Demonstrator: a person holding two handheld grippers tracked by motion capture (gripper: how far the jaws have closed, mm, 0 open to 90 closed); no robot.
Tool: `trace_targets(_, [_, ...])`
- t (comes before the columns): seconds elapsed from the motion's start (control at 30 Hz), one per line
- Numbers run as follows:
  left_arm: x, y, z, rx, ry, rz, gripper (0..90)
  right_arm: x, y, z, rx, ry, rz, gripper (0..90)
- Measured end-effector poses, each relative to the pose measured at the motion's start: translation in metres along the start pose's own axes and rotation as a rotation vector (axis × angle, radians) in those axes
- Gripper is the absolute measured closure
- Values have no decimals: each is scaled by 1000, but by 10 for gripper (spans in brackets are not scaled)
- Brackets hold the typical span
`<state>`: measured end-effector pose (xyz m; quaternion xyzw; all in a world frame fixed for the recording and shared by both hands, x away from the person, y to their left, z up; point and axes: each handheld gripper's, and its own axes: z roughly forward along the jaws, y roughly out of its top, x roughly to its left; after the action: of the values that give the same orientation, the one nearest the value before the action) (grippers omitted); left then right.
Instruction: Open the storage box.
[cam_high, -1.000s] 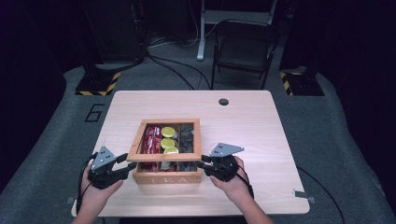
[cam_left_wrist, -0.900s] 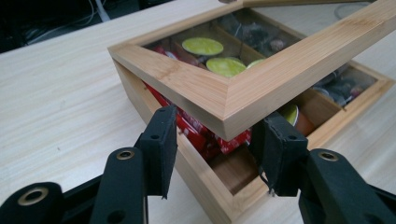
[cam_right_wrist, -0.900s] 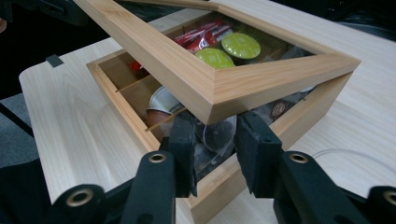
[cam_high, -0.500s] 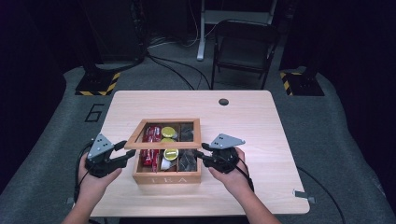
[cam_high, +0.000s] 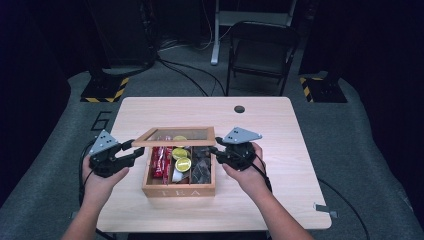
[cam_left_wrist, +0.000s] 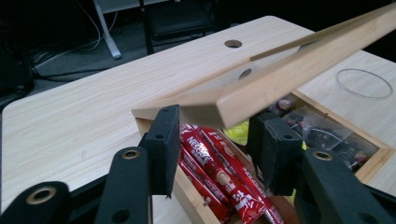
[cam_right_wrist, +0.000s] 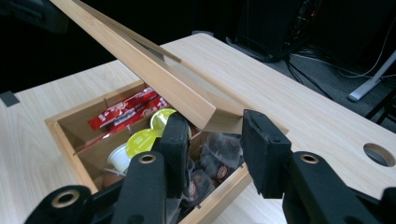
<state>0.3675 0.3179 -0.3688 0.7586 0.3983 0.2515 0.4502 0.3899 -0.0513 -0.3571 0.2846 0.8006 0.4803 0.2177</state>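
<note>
Two tongs, left (cam_high: 134, 152), right (cam_high: 214, 150), lid (cam_high: 175, 136) raised between them

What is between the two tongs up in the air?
The wooden lid with its clear pane spans between the left tongs and the right tongs, raised over the open tea box, as the high view shows.

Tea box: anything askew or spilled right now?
Nothing spilled. The glass-paned lid is lifted, front edge raised over the tea box, a front corner between each gripper's jaws, left gripper, right gripper. Packets and cups sit in their compartments.
</note>
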Motion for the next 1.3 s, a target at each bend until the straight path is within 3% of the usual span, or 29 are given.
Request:
trace_targets(0.23, [3,-5,16,-8,48,-9,537,-6,10,2,-15,-14,9,639])
trace_targets(0.47, [9,-4,28,-32,70,-49,556,-7,12,2,-19,-18,15,643])
trace_targets(0.6, [13,-4,30,-37,54,-68,559,-7,12,2,-18,-19,17,643])
trace_targets(0.93, [16,-3,34,-74,68,-52,629,-4,13,2,-7,-39,25,647])
trace_targets(1.3, [19,-2,35,-88,50,-57,625,-3,12,2,-28,-45,53,628])
